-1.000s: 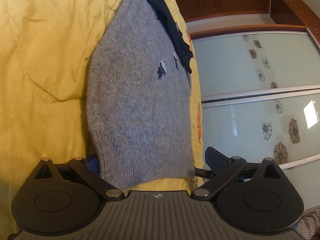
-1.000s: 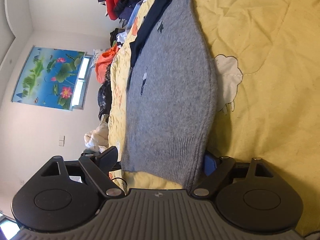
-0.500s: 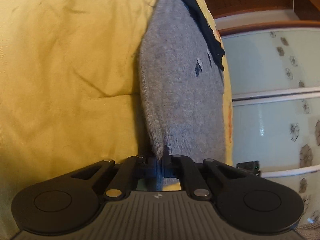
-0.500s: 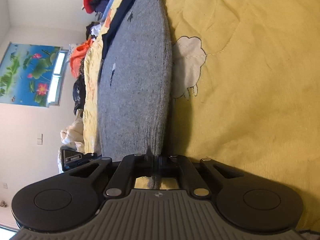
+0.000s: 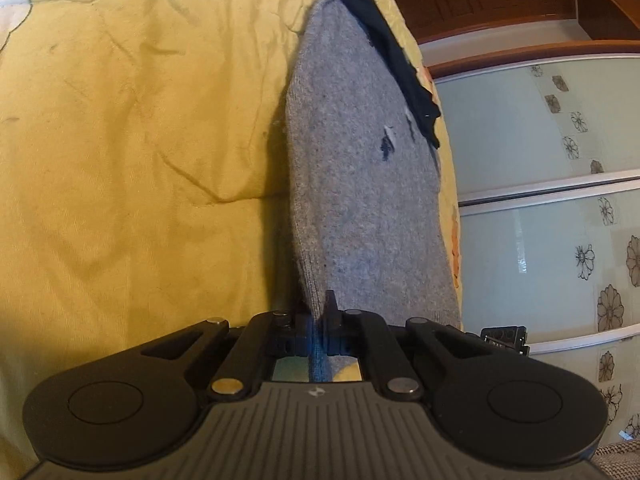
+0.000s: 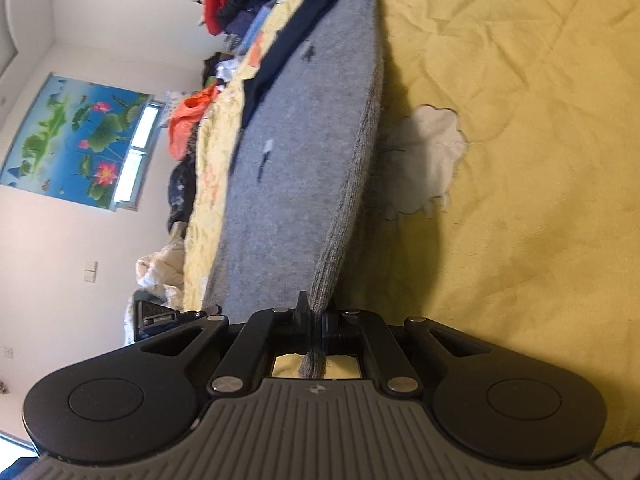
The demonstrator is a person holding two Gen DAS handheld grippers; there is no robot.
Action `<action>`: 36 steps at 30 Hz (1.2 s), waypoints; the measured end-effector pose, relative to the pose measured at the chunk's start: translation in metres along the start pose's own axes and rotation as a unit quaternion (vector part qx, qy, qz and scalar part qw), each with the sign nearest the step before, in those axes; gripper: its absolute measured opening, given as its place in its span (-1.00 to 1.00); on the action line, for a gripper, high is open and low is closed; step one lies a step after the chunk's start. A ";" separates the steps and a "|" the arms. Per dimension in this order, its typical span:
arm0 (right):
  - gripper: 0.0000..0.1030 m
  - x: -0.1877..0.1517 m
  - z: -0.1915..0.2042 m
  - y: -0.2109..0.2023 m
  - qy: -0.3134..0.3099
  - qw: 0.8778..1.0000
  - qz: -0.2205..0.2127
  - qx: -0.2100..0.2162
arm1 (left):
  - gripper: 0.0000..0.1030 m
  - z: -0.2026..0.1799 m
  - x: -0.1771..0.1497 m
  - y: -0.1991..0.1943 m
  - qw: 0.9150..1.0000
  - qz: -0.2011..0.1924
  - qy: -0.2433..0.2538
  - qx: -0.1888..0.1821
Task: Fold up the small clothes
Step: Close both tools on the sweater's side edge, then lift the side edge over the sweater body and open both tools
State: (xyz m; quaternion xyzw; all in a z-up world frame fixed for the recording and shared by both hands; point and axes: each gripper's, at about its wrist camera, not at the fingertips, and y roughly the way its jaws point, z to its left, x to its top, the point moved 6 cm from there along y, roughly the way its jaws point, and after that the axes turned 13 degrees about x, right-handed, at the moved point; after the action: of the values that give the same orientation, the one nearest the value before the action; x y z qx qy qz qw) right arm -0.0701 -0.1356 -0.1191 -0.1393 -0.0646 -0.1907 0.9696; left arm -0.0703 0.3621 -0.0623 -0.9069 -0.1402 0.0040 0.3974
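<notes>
A grey knitted sweater with a dark navy part along its far side lies on a yellow quilt. My left gripper is shut on the sweater's ribbed hem, and the pinched edge rises off the quilt. In the right wrist view the same grey sweater stretches away from me. My right gripper is shut on its hem at the other corner, with the edge lifted above the yellow quilt. The other gripper's tip shows at the left.
A white sheep patch on the quilt sits beside the sweater. A heap of red and dark clothes lies at the far end of the bed. Sliding wardrobe doors stand beyond the bed edge.
Both grippers went from open around the hem to shut on it. The pinched edge has since lifted off the quilt.
</notes>
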 end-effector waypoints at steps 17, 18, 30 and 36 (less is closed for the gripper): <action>-0.80 0.078 0.041 -0.004 -0.024 0.984 -0.116 0.136 | -0.92 -0.062 0.064 -0.021 0.990 -0.074 -0.018 -0.116; -0.80 0.095 0.045 -0.001 -0.027 0.981 -0.128 0.145 | -0.92 -0.067 0.079 -0.023 0.989 -0.089 -0.020 -0.120; -0.80 0.356 -0.009 0.081 0.047 0.960 -0.237 0.142 | -0.92 -0.112 0.326 0.034 0.971 -0.181 -0.095 -0.124; -0.80 0.401 -0.046 0.117 0.077 0.962 -0.235 0.114 | -0.92 -0.102 0.374 0.073 0.972 -0.172 -0.118 -0.104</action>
State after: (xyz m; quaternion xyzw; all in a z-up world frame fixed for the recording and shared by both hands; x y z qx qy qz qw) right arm 0.3471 -0.1863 -0.1204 0.0070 -0.0419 -0.4151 0.9088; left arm 0.3197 0.3380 -0.0062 -0.8986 -0.3397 0.0277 0.2764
